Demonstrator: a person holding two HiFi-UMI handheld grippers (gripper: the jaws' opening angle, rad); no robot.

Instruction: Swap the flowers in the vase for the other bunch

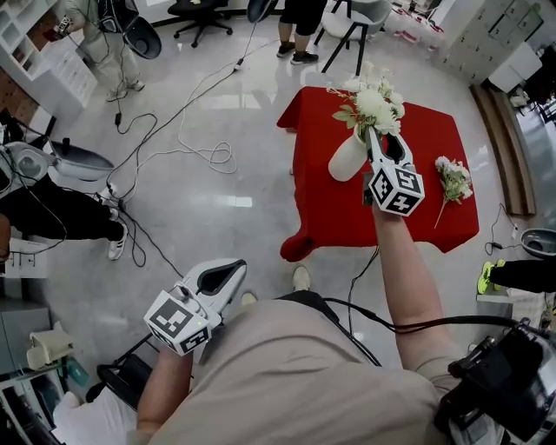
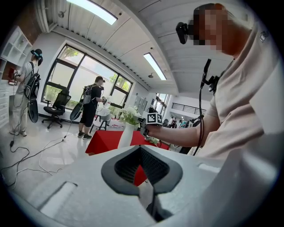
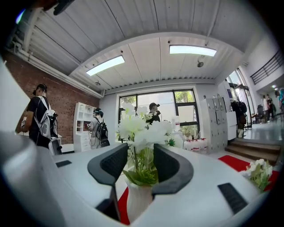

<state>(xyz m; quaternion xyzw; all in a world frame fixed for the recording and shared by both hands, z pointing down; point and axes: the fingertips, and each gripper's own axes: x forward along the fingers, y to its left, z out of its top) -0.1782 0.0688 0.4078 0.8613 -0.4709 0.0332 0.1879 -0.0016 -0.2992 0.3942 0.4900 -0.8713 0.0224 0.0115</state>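
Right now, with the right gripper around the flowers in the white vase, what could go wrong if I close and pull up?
Two risks. The tall white vase stands unheld: the left gripper is shut and back by your body, so pulling the bunch of white flowers may lift or tip it. The right gripper is open around green leaves just above the vase mouth, so closing there might crush foliage instead of gripping stems.

Red-covered desk (image 1: 339, 222) on glossy floor (image 1: 252, 226); loose cables (image 1: 217, 158) coiled left of it; black office chair (image 1: 201, 17) and white shelf unit (image 1: 43, 52) beyond.
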